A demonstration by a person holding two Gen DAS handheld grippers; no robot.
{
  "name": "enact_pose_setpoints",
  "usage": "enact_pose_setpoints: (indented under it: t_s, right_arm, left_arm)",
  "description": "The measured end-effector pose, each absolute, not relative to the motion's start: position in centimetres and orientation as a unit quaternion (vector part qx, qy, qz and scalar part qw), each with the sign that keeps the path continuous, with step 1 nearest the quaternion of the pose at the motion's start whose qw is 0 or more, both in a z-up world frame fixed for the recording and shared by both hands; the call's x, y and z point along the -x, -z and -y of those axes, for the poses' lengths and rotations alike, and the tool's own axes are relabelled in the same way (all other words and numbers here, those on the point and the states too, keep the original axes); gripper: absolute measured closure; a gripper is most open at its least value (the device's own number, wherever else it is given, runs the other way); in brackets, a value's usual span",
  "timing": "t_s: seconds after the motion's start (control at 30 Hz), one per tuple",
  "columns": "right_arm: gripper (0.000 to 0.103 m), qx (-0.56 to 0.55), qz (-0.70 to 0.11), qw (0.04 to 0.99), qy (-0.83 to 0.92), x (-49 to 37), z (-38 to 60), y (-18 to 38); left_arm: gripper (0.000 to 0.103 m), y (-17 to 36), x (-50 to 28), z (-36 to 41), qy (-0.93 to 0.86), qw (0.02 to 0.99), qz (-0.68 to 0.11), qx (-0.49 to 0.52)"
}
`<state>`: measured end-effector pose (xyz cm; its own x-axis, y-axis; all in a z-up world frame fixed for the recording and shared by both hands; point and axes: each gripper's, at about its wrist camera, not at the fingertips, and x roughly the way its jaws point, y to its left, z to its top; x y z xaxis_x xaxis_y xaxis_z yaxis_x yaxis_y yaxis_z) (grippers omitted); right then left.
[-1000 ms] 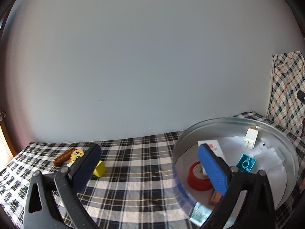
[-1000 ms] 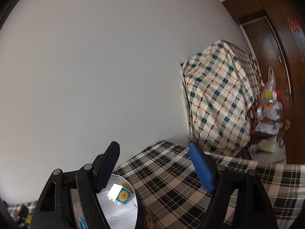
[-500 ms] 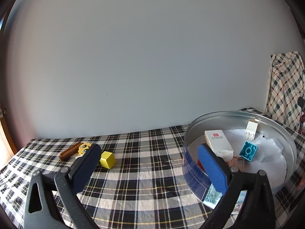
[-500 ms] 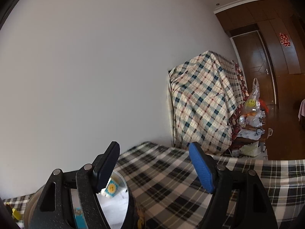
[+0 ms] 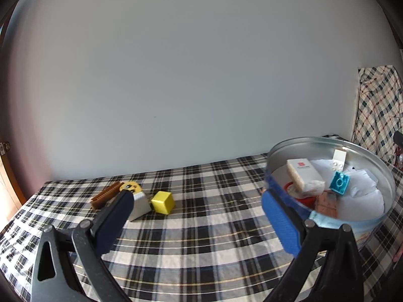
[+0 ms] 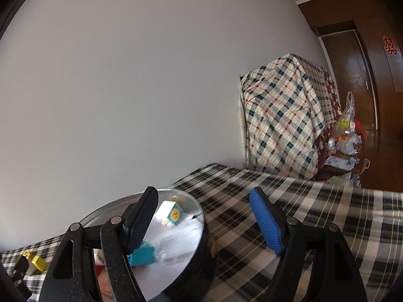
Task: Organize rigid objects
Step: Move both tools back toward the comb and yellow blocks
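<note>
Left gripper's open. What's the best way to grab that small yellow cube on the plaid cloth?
Grip the small yellow cube across its two flat side faces, coming in from the front with the left gripper. Its right side is clear; a grey wedge crowds its left.

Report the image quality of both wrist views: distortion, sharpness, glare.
Left wrist: strong fisheye bend, dark corners, tin and yellow cube sharp, rim slightly shiny. Right wrist: same bend, tin contents soft and blurred, wall evenly lit, no harsh glare.

White box (image 5: pixel 303 175) logo unreadable; red door sign (image 6: pixel 390 45).
</note>
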<state>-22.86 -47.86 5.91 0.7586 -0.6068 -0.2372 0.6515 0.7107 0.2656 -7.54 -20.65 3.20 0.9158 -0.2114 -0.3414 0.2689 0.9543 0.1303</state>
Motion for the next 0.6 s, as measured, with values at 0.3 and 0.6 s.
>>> enact_pose_setpoints:
  t_s: [0.3,0.6]
  right_arm:
    - [0.026,-0.163,-0.082,0.937,0.296,20.6,42.6,-5.8]
    - [0.026,-0.142,-0.088,0.956,0.239,17.3,36.8,-6.1]
  left_arm:
    - [0.000,-3.1,6.3,17.6,0.115,0.974,-0.174,-0.088]
    - [0.000,-3.1,5.0,14.7,0.105,0.974,-0.184,-0.077]
